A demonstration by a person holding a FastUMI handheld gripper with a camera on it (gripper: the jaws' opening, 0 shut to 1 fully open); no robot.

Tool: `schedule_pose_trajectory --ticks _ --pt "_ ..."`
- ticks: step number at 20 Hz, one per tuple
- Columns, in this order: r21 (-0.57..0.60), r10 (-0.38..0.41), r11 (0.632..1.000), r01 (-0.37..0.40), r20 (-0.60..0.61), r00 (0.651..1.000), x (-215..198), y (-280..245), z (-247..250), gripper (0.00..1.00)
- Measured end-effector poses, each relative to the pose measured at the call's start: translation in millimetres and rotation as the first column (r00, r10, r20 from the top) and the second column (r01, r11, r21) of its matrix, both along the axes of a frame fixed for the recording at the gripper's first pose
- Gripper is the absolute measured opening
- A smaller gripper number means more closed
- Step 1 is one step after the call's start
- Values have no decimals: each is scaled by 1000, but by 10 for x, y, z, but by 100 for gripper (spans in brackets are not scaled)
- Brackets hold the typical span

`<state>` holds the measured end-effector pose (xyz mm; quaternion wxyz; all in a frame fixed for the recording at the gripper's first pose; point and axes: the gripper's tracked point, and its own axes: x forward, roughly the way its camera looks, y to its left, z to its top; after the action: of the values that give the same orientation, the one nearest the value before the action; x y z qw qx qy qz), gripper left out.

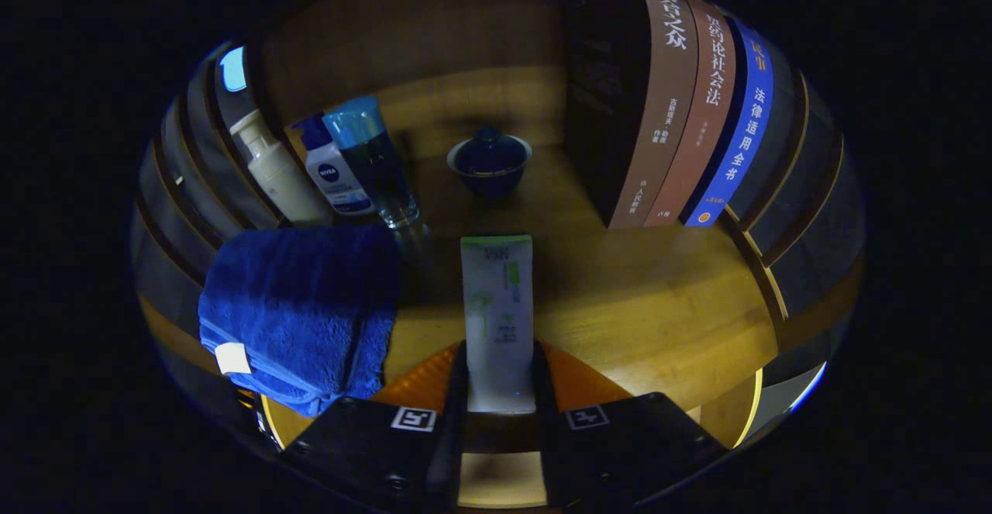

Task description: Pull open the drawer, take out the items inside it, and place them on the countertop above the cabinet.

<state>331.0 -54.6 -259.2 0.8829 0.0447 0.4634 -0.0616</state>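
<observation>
Wooden countertop point(659, 297) spreads out ahead of you, dimly lit, and your gripper point(500, 378) is clenched on a white tube point(497, 312) with green print, both fingers pressing its lower sides while it points forward above the wood. Around it you can count one folded blue towel point(302, 312) just to its left, three bottles point(341, 165) standing beyond the towel, one dark lidded cup point(490, 159) straight ahead, and three upright books point(690, 103) to the right.
</observation>
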Motion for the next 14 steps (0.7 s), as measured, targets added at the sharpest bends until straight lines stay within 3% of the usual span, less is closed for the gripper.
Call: schedule_pose_trajectory --ticks 1,7,14 --pt "9 -4 1000 4 2 1000 8 5 13 49" --pt "-11 -11 1000 11 4 1000 -66 -34 36 99" --pt "-46 2 999 7 195 981 -451 -36 615 99"
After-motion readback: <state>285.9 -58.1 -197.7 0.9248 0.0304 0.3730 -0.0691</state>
